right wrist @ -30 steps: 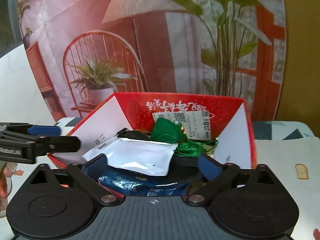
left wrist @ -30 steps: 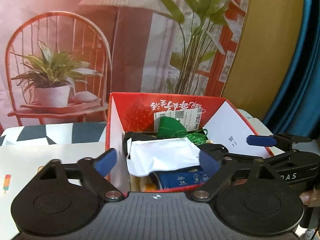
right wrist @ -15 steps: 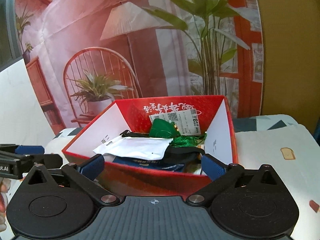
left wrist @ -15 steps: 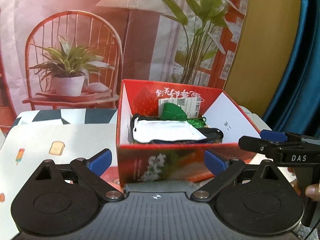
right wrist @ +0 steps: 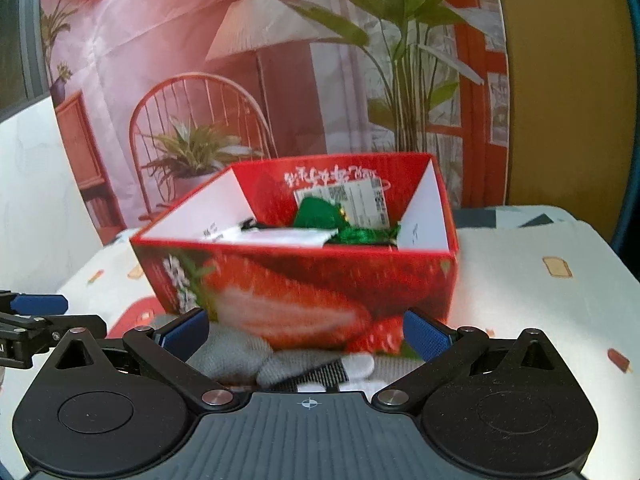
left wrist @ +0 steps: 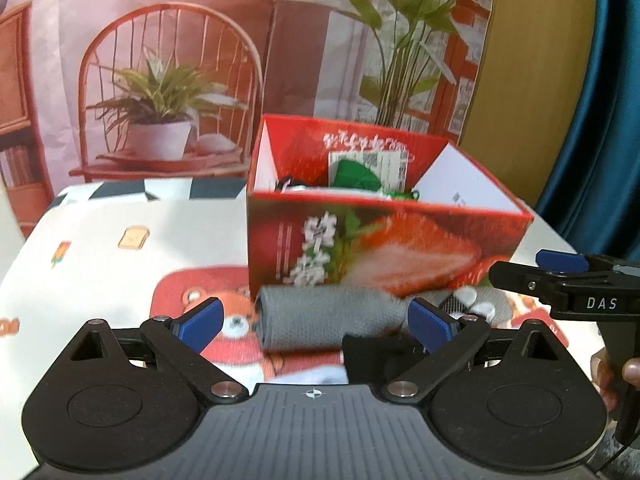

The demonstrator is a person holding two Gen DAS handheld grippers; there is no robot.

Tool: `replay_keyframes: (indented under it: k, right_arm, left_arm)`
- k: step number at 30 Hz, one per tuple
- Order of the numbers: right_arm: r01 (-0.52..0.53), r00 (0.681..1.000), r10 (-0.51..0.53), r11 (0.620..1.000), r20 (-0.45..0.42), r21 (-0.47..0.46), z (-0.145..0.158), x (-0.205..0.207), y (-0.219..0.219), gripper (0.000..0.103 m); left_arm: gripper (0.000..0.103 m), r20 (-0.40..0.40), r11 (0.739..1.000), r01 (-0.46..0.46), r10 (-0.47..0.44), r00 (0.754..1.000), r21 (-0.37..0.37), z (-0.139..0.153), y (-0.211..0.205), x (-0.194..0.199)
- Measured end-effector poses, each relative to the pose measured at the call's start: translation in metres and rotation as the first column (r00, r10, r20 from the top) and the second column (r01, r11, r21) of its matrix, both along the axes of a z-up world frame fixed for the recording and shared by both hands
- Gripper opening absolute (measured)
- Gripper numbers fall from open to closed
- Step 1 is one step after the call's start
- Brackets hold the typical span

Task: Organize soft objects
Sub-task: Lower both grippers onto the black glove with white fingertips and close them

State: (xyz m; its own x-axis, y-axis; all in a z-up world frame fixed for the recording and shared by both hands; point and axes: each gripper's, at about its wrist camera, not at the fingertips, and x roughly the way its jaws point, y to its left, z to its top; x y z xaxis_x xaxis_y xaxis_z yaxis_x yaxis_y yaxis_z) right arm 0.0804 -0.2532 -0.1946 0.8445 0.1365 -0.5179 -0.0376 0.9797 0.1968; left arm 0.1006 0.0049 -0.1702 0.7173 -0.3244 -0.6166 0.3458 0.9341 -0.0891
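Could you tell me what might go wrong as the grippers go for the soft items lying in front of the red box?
The grey rolled cloth lies against the red box, so the open left gripper may shove the box. A black fabric piece overlaps it and could be pinched along. The right gripper, also open, works close by; they might collide.

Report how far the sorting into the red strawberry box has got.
Done: a green tasselled pouch and white packet lie inside the red strawberry box. In hand: nothing; left gripper and right gripper are open. Left: the rolled grey cloth and a black item outside.
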Motion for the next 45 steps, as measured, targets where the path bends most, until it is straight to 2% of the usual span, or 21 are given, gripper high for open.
replay_keyframes:
  k: [10,15,22,28,31,33,34,36,38,41,45]
  right_arm:
    - [0.024,0.998,-0.025,0.999,-0.054,-0.028,-0.034,-0.027,-0.003,0.103]
    - [-0.001,0.997,-0.001,0.999,-0.084,-0.032,-0.048,-0.033,0.002,0.102]
    - [-0.043,0.996,0.040,0.998,-0.082,-0.035,-0.051,-0.028,0.008,0.095]
    - [-0.028,0.995,0.028,1.000,-0.094,0.001,-0.052,-0.013,-0.003,0.083]
    - [-0.022,0.994,0.024,1.000,-0.105,0.020,-0.057,-0.005,-0.006,0.083]
    - [-0.024,0.993,0.027,0.999,-0.118,0.029,-0.061,0.000,-0.007,0.083]
    - [-0.026,0.992,0.030,0.999,-0.126,0.032,-0.063,0.002,-0.008,0.082]
    - [-0.026,0.990,0.032,0.999,-0.141,0.041,-0.068,0.005,-0.008,0.082]
    - [-0.024,0.988,0.033,0.998,-0.152,0.058,-0.073,0.008,-0.008,0.082]
    - [-0.021,0.986,0.033,0.997,-0.161,0.080,-0.078,0.010,-0.008,0.082]
    - [-0.015,0.985,0.035,0.993,-0.172,0.114,-0.083,0.013,-0.009,0.081]
  left_arm:
    - [0.099,-0.053,0.999,-0.028,0.027,0.998,-0.016,-0.024,0.013,-0.020]
    - [0.098,-0.082,0.999,-0.023,0.021,0.996,-0.023,-0.037,0.015,-0.026]
    - [0.076,-0.101,0.997,0.007,-0.015,0.995,-0.074,-0.040,0.012,-0.019]
    - [0.074,-0.110,0.993,0.077,-0.086,0.990,-0.088,-0.041,-0.015,-0.004]
    - [0.071,-0.131,0.992,0.103,-0.111,0.985,-0.067,-0.050,-0.030,0.002]
    - [0.062,-0.152,0.993,0.102,-0.111,0.982,-0.066,-0.057,-0.035,0.007]
    - [0.054,-0.165,0.993,0.098,-0.109,0.980,-0.071,-0.060,-0.036,0.009]
    - [0.050,-0.168,0.993,0.085,-0.097,0.981,-0.075,-0.064,-0.035,0.011]
    - [0.040,-0.167,0.993,0.078,-0.092,0.982,-0.092,-0.066,-0.032,0.012]
    - [0.034,-0.174,0.990,0.075,-0.095,0.980,-0.118,-0.068,-0.028,0.015]
    - [0.034,-0.179,0.990,0.067,-0.089,0.980,-0.126,-0.073,-0.026,0.014]
